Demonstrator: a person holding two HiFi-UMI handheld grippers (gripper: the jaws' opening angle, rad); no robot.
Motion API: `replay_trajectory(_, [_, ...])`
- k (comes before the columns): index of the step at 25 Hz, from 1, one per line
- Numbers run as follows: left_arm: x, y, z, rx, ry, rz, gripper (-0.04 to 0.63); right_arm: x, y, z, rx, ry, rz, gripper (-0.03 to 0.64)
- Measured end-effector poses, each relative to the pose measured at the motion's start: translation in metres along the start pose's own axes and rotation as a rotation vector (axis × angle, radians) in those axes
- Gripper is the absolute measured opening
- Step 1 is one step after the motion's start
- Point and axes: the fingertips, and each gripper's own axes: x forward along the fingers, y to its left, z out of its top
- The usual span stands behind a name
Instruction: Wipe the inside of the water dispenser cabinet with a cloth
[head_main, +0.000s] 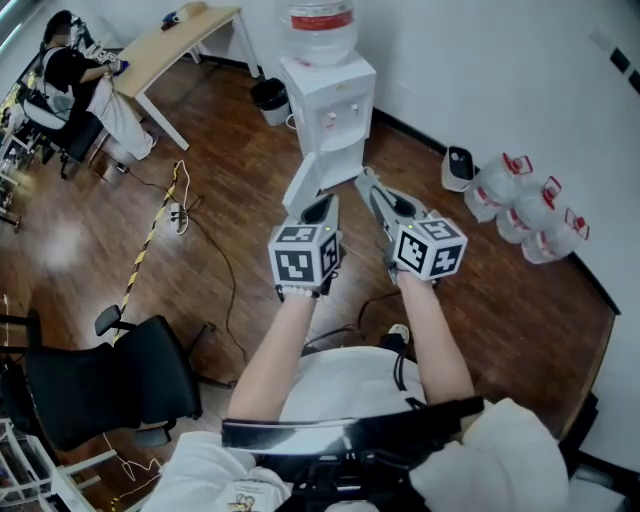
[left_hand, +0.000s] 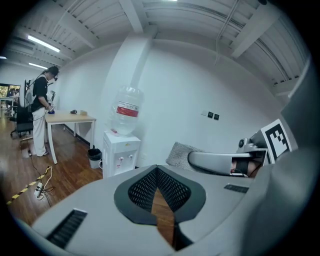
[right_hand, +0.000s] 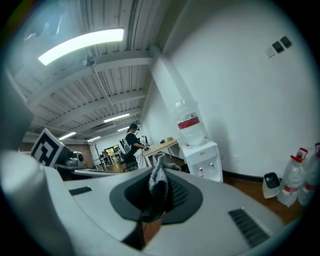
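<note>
Between the jaws of the right tongs (right_hand: 156, 196), the cloth (right_hand: 159, 172) is pinched.

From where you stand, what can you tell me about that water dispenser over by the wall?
The water dispenser is a white, boxy floor unit that looks plastic, upright on the wooden floor against the white wall. A big clear bottle with a red-and-white label sits upside down on top. Two small taps show on the front. Below, the cabinet door appears swung open. A small black bin stands beside it.
</note>
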Motion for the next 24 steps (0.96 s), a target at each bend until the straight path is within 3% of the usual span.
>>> replay_trajectory(7, [-0.011,0.012,0.004,-0.026,-0.024,-0.005,-0.012,0.005,0.013,-0.004,-0.036,0.029,-0.011,0.038])
replay_trajectory(24, [-0.019,-0.006,-0.008,-0.036,-0.035,-0.011,-0.012,-0.016,0.017,-0.015,-0.021,0.042,0.004,0.038])
